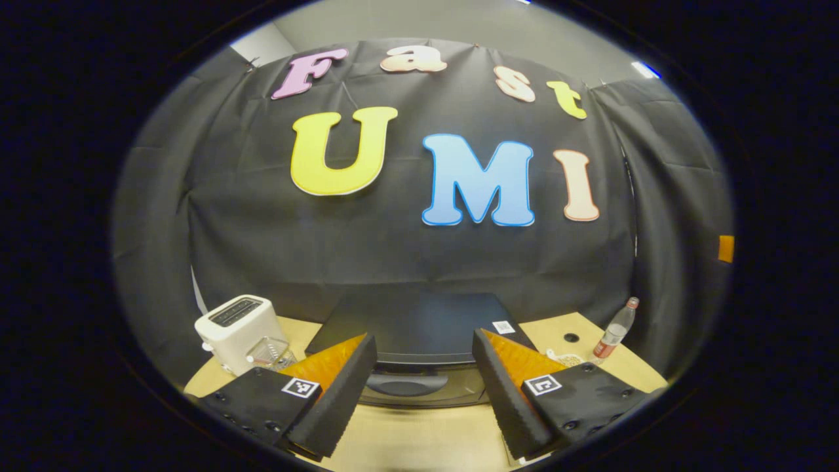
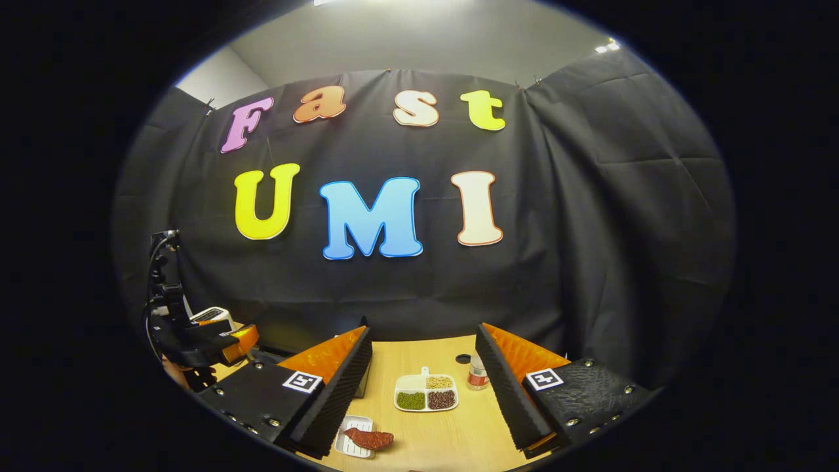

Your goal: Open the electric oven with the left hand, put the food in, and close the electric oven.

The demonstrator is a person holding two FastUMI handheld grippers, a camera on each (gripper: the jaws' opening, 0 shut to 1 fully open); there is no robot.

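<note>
Oven (image 1: pixel 419 341) shut, dead ahead on desk (image 1: pixel 419 432), framed by spread left hand-held gripper (image 1: pixel 425 367). Right hand-held gripper (image 2: pixel 425 383) spread, empty, above food (image 2: pixel 368 438) on small tray. Risk: missing recessed handle (image 1: pixel 406 383), shoving oven backward.

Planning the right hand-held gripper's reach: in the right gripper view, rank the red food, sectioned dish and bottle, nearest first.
1. Red food, on its small tray, low, beside the left finger.
2. Sectioned dish, centre, farther up the table.
3. Bottle, just behind, right.
</note>
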